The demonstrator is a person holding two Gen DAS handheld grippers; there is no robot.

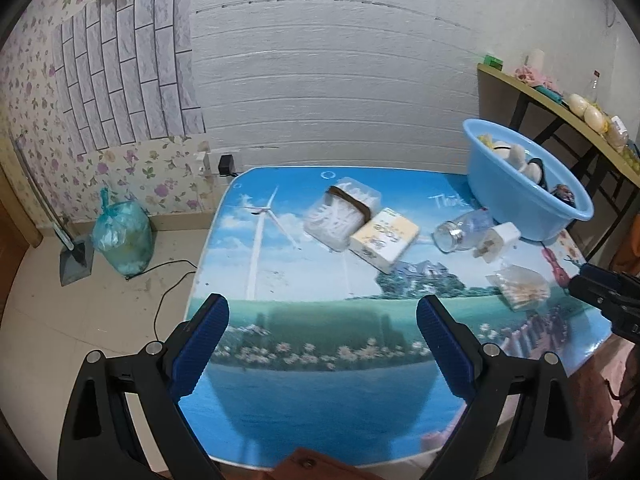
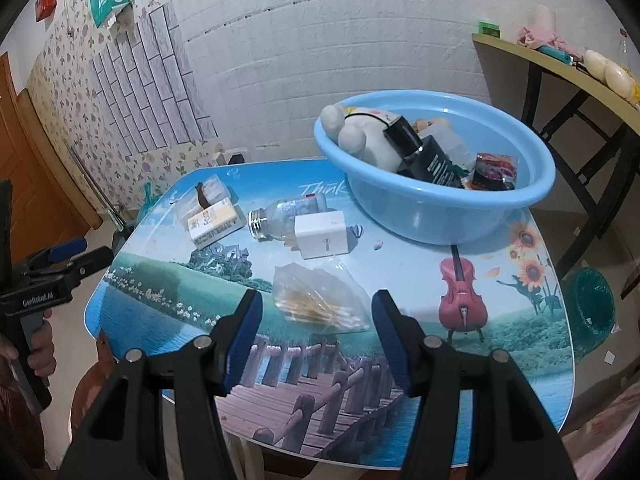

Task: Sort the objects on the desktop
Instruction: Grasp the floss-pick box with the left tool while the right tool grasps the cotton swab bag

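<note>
A tied translucent green rubbish bag stood on the tiled floor beside the flowered wallpaper; a dustpan leaned just left of it; a black cable ran across the floor near the bag; a black plug adapter sat in a wall socket behind the table. A side shelf on dark legs stood at the right, carrying a green box, a pink cloth and pale rounded items; a dark green basket sat on the floor below; an orange-brown door occupied the left edge.
</note>
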